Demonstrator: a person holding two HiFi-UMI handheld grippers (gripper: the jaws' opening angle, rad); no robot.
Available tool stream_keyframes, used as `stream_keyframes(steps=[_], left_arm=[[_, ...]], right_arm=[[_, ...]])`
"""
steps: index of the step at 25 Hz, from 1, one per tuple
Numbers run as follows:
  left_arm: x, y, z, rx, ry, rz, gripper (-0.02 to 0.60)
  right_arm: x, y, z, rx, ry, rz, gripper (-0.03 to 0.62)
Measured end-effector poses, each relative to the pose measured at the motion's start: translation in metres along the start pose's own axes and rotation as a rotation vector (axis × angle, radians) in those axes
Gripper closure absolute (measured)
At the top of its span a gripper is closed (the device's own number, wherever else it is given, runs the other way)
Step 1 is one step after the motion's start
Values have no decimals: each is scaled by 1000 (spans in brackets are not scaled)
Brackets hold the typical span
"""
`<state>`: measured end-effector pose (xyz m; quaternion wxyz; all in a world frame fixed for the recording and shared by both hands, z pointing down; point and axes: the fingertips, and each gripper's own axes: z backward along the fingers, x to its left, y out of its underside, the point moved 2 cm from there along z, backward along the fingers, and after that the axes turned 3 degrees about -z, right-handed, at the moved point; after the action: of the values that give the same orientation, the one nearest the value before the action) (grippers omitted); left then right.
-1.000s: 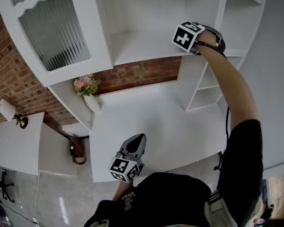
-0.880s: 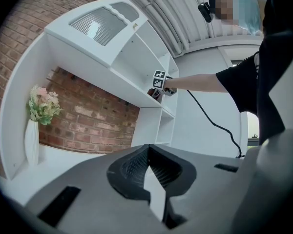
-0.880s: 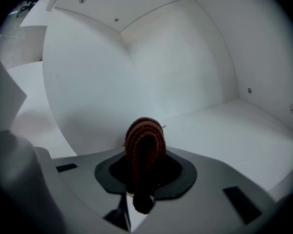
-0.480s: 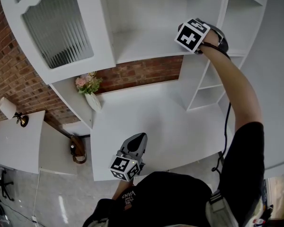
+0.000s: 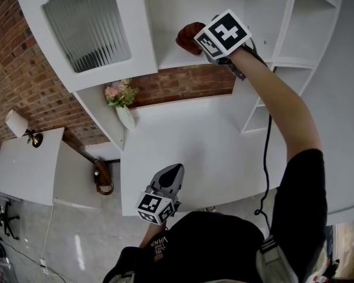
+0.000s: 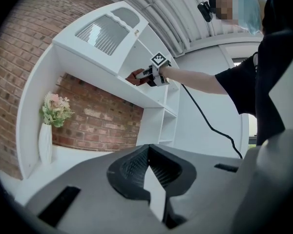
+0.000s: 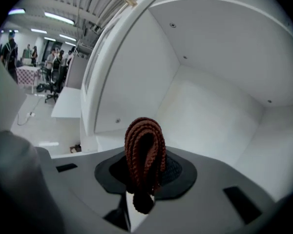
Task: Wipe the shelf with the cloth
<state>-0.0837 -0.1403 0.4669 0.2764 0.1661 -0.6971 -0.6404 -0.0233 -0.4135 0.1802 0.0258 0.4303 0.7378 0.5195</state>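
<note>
Cloth (image 5: 189, 36) clamped in R gripper (image 5: 204, 42) at shelf (image 5: 170, 56) front edge; L gripper (image 5: 171, 172) closed, empty.

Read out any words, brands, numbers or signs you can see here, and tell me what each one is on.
"VANS": on the person's black shirt, upside down in the head view; the smaller print beside it is too small to read.
Cubes on the left gripper and right gripper: square marker patterns only, no letters.
Cloth and shelf: no text.
</note>
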Motion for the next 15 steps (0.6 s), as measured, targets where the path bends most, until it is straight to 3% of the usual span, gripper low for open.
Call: stream_keyframes(steps=[4, 8, 15], left_arm=[[7, 2, 20, 7, -38, 7, 574], [14, 2, 35, 8, -67, 15, 574], [15, 5, 48, 11, -75, 18, 574]], right_arm=[[43, -15, -13, -42, -122, -68, 505], [72, -26, -24, -57, -177, -86, 505], [85, -25, -29, -40, -146, -25, 505]])
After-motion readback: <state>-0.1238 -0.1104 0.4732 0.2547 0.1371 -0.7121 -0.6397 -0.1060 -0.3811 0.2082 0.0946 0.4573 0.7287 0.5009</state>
